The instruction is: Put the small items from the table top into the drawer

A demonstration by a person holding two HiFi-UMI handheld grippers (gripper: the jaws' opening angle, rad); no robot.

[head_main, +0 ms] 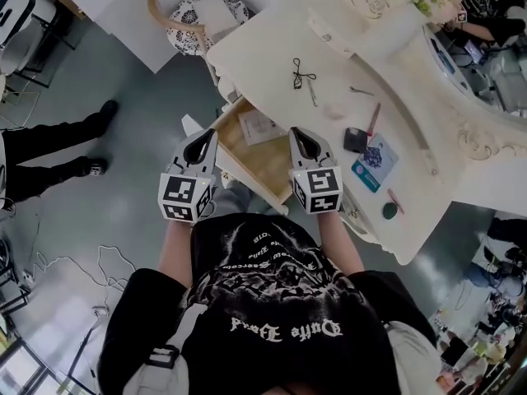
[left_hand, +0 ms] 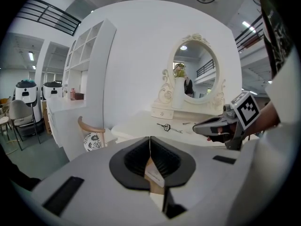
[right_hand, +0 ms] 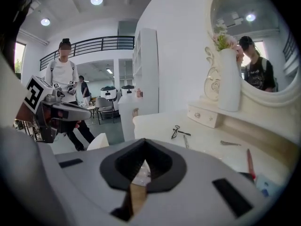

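Left tongs point(head_main: 200, 147) and right tongs point(head_main: 302, 144) are pressed together, empty, over the open drawer point(head_main: 268, 164) — it holds perhaps one packet point(head_main: 258, 125). Eyelash curler point(head_main: 302, 75), compact point(head_main: 355, 140), pencil point(head_main: 373, 120) — most items — lie on the bench point(head_main: 272, 56).

A cream carved dressing table point(head_main: 255, 60) stands against a white wall point(left_hand: 136, 60), with its oval mirror point(left_hand: 196, 69) above the top. At its end a wooden chair point(head_main: 193, 15) sits on the grey floor point(head_main: 123, 179). Beyond the chair is tall white shelving point(left_hand: 91, 69), and round ceiling lights point(right_hand: 96, 0) shine overhead.
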